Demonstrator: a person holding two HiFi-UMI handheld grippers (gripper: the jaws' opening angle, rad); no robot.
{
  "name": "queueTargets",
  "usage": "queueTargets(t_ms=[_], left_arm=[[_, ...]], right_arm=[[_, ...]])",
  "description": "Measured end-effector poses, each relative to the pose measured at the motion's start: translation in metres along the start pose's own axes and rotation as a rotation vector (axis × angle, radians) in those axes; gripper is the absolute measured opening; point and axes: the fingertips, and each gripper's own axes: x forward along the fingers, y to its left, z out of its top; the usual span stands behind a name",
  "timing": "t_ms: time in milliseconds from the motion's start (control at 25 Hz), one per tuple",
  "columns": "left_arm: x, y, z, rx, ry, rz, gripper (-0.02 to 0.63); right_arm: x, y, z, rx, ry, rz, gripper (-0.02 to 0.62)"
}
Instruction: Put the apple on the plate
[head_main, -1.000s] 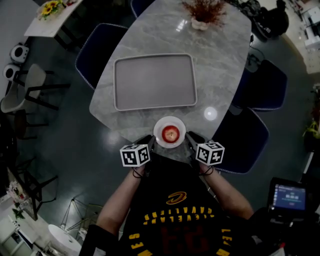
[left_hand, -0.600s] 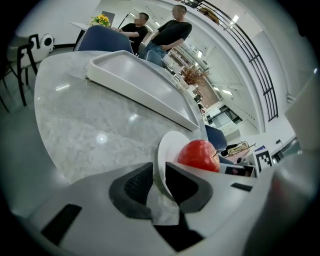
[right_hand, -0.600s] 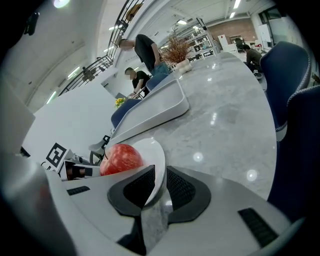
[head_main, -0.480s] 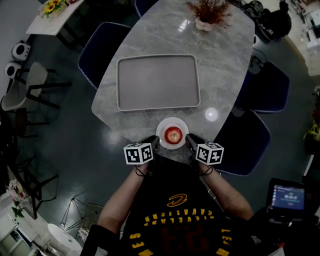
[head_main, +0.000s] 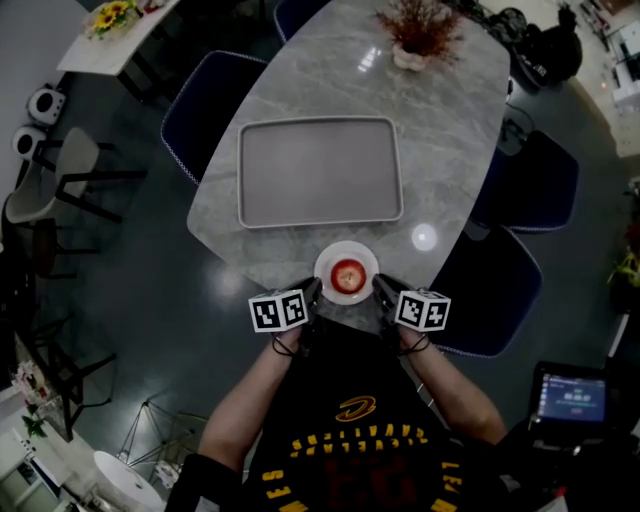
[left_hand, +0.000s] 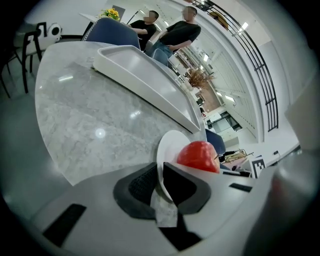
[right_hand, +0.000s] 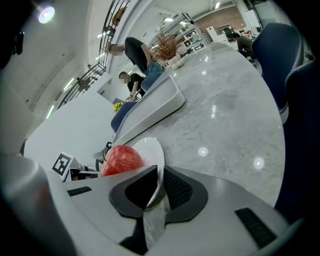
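Red apple (head_main: 347, 272), seated on white plate (head_main: 347, 246) at table (head_main: 440, 120) near edge; right rim clamped by right gripper (head_main: 381, 289), left gripper (head_main: 313, 291) closing on left rim; plate best kept level.

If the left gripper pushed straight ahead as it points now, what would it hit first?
The plate: its rim already sits between the left gripper's closing jaws; probably the apple next.
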Motion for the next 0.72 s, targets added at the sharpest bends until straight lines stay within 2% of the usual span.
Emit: queueTargets(t_ms=[120, 400, 720], left_arm=[[0.001, 0.000, 0.001, -0.028, -0.010, 0.001, 0.041], [-0.004, -0.003, 0.013, -0.028, -0.040, -0.016, 0.037], [-0.038, -0.019, 0.028, -0.071, -0.089, -0.070, 0.035]], right_arm=[[-0.001, -0.001, 0.001, 0.037, -0.009, 0.013, 0.044], [-0.002, 0.006, 0.008, 0.051, -0.020, 0.048, 0.041], [-0.023, 0.043, 0.027, 0.083, -0.049, 0.146, 0.035]])
